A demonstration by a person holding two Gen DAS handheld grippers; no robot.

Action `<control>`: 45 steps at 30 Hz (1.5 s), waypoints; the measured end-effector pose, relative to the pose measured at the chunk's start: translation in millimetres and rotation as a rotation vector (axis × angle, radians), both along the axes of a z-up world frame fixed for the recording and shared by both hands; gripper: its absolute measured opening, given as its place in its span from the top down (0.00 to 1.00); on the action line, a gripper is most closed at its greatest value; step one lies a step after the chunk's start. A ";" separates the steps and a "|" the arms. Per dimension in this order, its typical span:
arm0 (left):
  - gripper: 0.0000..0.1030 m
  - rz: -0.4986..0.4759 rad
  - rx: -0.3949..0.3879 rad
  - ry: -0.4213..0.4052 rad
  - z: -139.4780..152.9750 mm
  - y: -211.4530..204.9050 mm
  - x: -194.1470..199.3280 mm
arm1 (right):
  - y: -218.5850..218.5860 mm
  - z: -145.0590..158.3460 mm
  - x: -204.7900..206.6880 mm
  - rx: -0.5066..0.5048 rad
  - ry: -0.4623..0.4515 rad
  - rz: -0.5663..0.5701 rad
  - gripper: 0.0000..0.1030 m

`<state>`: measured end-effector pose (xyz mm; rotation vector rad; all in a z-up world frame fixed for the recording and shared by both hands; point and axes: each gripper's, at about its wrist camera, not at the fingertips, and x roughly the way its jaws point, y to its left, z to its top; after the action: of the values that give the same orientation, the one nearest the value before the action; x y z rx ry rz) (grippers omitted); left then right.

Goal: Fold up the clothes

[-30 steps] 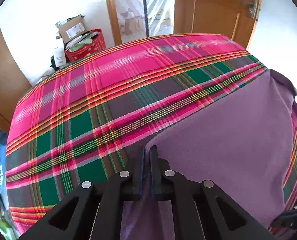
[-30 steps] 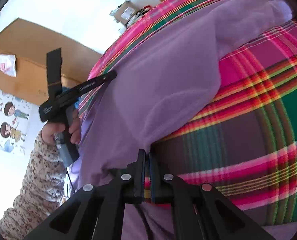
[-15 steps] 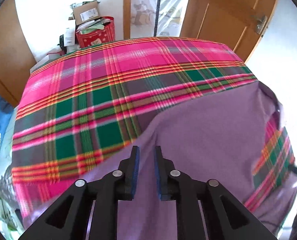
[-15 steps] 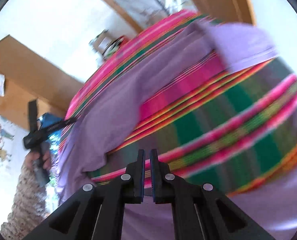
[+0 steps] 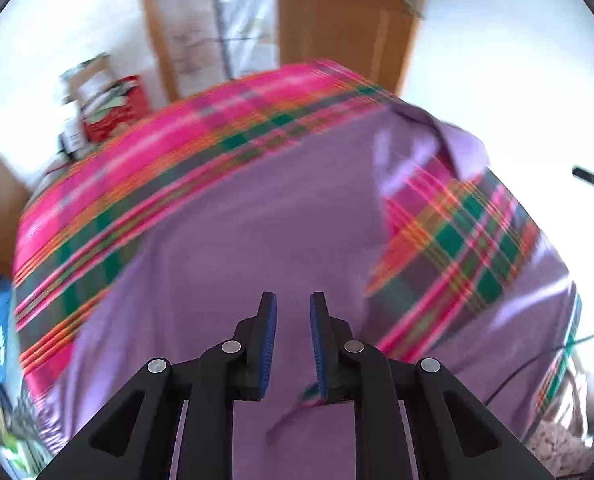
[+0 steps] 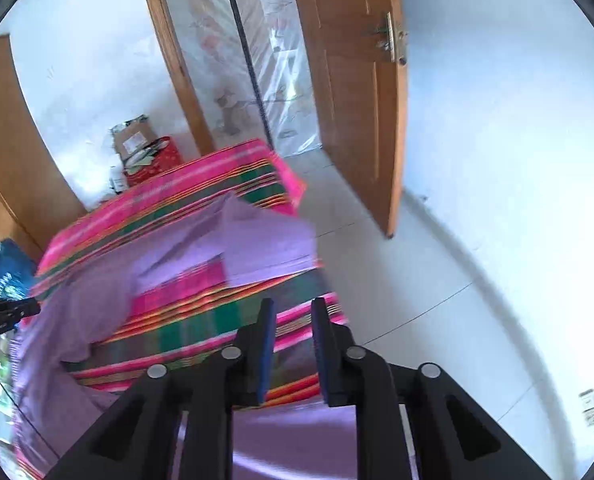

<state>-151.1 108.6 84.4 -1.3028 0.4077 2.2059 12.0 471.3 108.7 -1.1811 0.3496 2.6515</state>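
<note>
Both sets of jaws stand parted with nothing between them — a second ago each was clamped on the purple garment point(image 5: 257, 224). The left gripper point(image 5: 293, 336) hovers over the cloth spread on the plaid-covered table point(image 5: 457, 248); the right gripper point(image 6: 293, 340) view alone shows the open door point(image 6: 353, 92), floor and table's far corner. The left view is motion-blurred — the garment's near edge is cut off.
</note>
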 end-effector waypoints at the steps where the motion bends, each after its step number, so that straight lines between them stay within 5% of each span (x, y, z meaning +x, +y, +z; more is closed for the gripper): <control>1: 0.83 -0.024 -0.007 -0.010 -5.8 12.0 1.5 | 9.1 1.1 1.5 0.022 -0.010 -0.010 0.81; 7: 0.83 -0.073 -0.044 -0.073 -46.3 68.0 -3.6 | 38.0 -6.1 -10.5 0.178 -0.053 -0.054 0.80; 15: 0.83 -0.047 -0.165 0.048 -58.7 97.7 -1.3 | 11.8 -67.5 -68.1 0.029 -0.113 0.147 0.76; 19: 0.83 -0.041 -0.225 0.112 -60.0 93.7 9.8 | -18.7 -81.5 -97.0 0.005 -0.076 0.260 0.60; 23: 0.83 -0.069 -0.300 0.158 -70.3 93.0 18.7 | -31.9 -89.0 -112.5 0.042 -0.080 0.271 0.55; 31: 0.80 -0.075 -0.282 0.160 -71.9 85.3 12.4 | -57.0 -103.5 -142.3 0.122 -0.093 0.284 0.55; 33: 0.80 -0.068 -0.268 0.146 -71.5 81.8 9.1 | -63.3 -107.2 -149.8 0.142 -0.096 0.288 0.59; 37: 0.80 -0.022 -0.198 0.087 -69.5 69.6 -0.6 | -58.5 -101.4 -154.8 0.160 -0.074 0.249 0.88; 45: 0.92 0.013 -0.141 0.046 -67.0 54.7 -3.4 | -29.6 -71.7 -164.4 0.185 0.007 0.131 0.91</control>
<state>-154.5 163.3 17.4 -1.3329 0.5837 2.2555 -152.4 441.7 37.0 -1.1729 0.0269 2.7288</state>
